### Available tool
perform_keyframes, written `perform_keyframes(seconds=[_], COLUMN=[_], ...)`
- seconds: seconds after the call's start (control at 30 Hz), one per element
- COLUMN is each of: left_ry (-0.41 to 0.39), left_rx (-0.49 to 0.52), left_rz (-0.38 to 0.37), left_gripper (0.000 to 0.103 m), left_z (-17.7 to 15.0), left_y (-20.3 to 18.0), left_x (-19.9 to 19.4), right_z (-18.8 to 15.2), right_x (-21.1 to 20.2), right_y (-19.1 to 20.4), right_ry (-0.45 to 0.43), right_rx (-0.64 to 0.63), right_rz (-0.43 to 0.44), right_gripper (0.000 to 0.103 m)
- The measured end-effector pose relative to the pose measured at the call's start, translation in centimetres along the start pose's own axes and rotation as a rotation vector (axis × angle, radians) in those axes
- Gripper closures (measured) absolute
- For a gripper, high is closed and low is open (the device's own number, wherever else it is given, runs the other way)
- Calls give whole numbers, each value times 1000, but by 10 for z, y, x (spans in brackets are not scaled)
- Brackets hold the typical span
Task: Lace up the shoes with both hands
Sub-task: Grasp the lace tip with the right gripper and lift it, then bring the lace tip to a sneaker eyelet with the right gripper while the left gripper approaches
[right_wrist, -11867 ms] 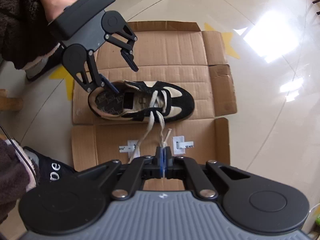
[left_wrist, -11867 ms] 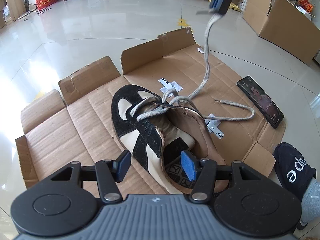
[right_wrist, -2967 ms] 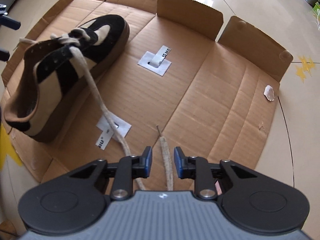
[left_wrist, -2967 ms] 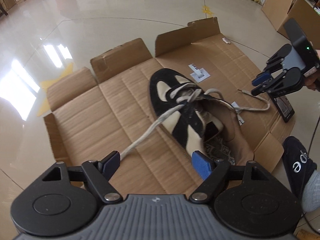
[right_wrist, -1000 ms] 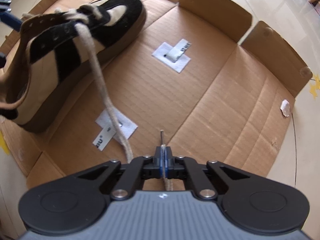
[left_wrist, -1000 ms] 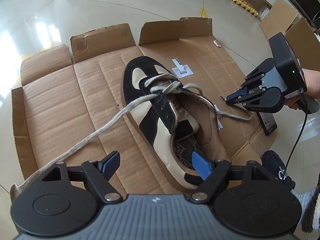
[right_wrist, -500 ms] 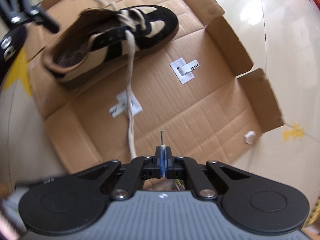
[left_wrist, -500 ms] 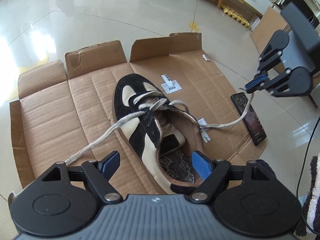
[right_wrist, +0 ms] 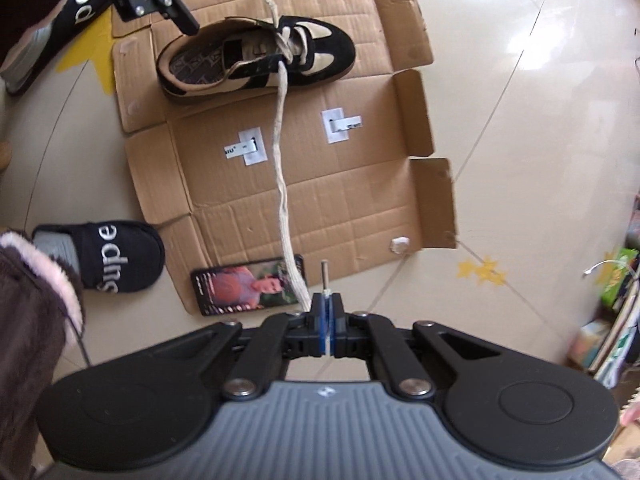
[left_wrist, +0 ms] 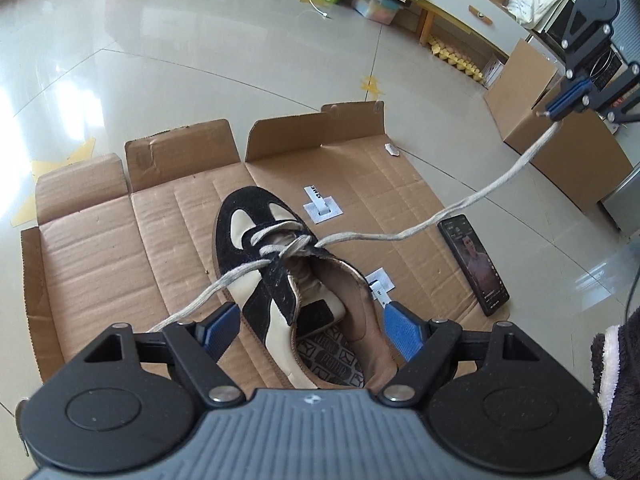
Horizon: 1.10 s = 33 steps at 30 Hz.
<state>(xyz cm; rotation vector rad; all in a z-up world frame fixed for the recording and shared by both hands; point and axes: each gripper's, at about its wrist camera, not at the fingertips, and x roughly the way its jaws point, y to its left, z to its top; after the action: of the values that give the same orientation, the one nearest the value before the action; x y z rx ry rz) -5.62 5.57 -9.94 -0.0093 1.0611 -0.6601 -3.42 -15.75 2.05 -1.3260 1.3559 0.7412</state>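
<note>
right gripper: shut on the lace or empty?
Shut on the lace. The right gripper has its blue pads pressed together with the lace end poking out, and the lace runs up taut from the shoe.

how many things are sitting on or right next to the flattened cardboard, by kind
black and cream suede shoe: 1
black slippers with white lettering: 2
black smartphone with lit screen: 1
white paper labels stuck on the cardboard: 2
small crumpled white scrap: 1
total: 7
</note>
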Motion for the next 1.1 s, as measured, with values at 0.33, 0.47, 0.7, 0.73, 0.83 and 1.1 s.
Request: perform_keyframes(seconds=[0.33,0.47,0.7,0.73,0.83,1.1], left_ry=[-7,-8,-9,-10,-10,2], left_rx=[2,0,-4,-6,-9,-1], left_rz=[-15,-18,-18,-18,-19,-28], left_gripper=[23,23,23,23,23,23], left_z=[-1,-3,-5,-5,-7,-12], left_y=[0,1,3,4,5,9], left_x=[-5,-6,-6,-5,-3,7], right_z=[8,12,21,23,30,64], right_x=[-22,-22,-18,-16,-10,23], right_y=[-3,-2,-1,0,1,7], right_ry=[28,22,8,3,-15,-85], right_rx=[-43,-47,-50,-50,-51,-69], right_rz=[-37,-35,-32,-29,-22,32], right_gripper=[102,102,102,102,102,102])
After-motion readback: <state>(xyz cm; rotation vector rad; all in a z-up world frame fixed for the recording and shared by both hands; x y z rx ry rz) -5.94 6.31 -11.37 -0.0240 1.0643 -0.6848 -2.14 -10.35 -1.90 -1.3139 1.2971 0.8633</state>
